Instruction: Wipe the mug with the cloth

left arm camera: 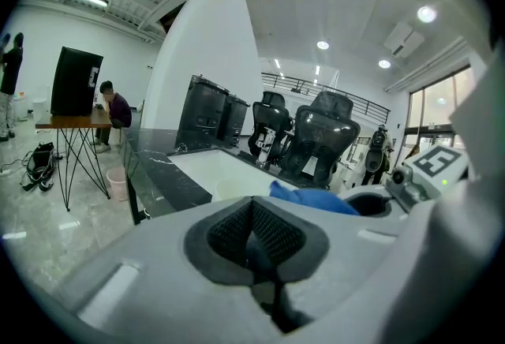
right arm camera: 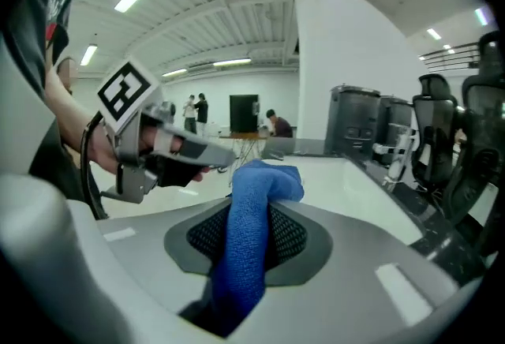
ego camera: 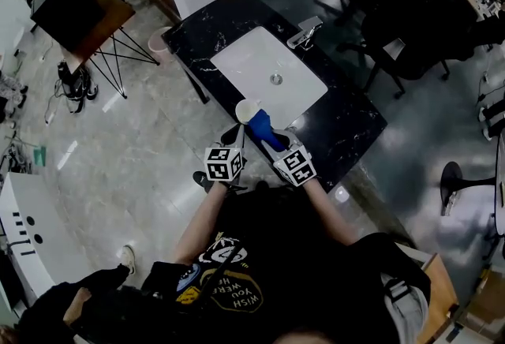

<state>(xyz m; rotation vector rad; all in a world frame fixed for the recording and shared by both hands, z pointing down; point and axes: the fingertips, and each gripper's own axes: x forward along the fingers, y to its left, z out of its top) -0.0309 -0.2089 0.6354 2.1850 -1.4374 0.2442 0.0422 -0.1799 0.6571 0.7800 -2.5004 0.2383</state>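
Observation:
A white mug point(ego camera: 248, 109) hangs over the near corner of the sink, right at the tip of my left gripper point(ego camera: 239, 133). That gripper's dark pads point(left arm camera: 252, 236) are closed together, and the mug's pale rim point(left arm camera: 235, 189) shows just past them. The held part of the mug is hidden. My right gripper point(ego camera: 274, 143) is shut on a blue cloth point(ego camera: 263, 128). The cloth point(right arm camera: 252, 208) stands up out of the right gripper point(right arm camera: 248, 236) and folds over towards the mug. From the left gripper view the cloth point(left arm camera: 312, 196) lies right of the mug.
A black marble counter point(ego camera: 347, 125) holds a white sink basin point(ego camera: 260, 66) with a tap point(ego camera: 304, 33) at its far side. Office chairs point(ego camera: 371, 11) stand beyond the counter. A dark table on wire legs point(ego camera: 79, 11) and a pink bin point(ego camera: 160, 41) stand to the left.

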